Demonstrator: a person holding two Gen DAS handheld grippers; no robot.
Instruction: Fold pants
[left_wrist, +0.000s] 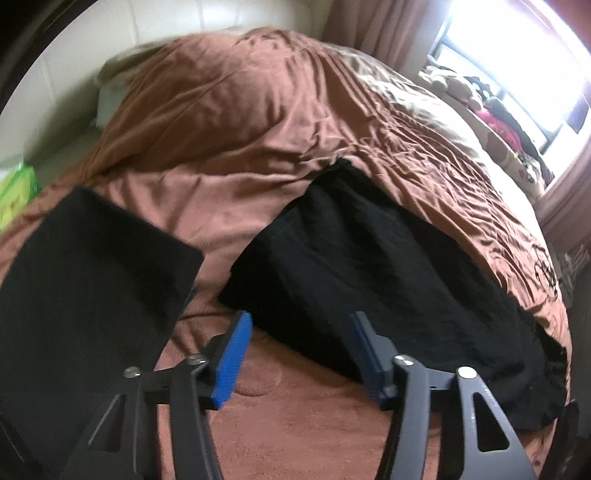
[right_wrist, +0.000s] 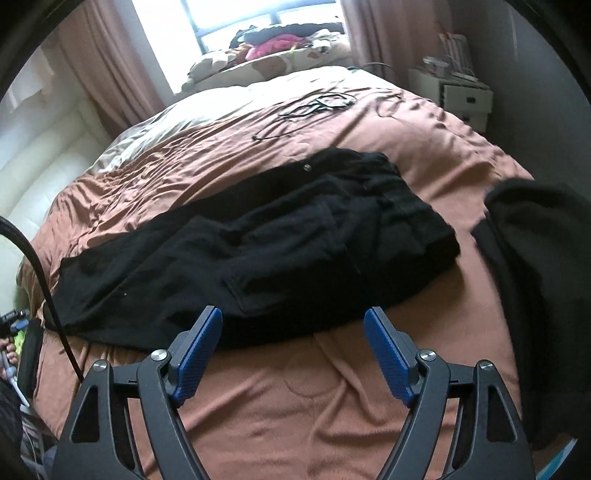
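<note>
Left gripper (left_wrist: 299, 354): fingers released, blue pads (left_wrist: 231, 362) apart with nothing between them, hovering above the brown bedspread (left_wrist: 229, 155) just short of the near edge of the black pants (left_wrist: 369, 266). Off to its left sits a flat black slab (left_wrist: 92, 280), possibly a pad or an already folded piece, can't tell which; a green box (left_wrist: 16, 188) shows at the far left edge. The pants lie flat across the bed in both views: legs run out toward the left in the right wrist view, waistband with its small button toward the right, near a charging cable (right_wrist: 314, 107) lying further back on the cover. They look doubled lengthwise, one leg stacked on the other, so my read is the first fold is done and the crosswise folds are still open. Some wrinkling along the top layer, hem ends not perfectly matched as far as I can see. Right gripper (right_wrist: 293, 350): also released, pads wide, empty, poised at the near long edge around mid-thigh, not touching the cloth. Further right, a separate dark garment (right_wrist: 535, 280) is heaped at the bed's edge, well apart from the pants; its state is unclear. Remaining by my estimate: grab an end, fold over once or twice, flatten.
</note>
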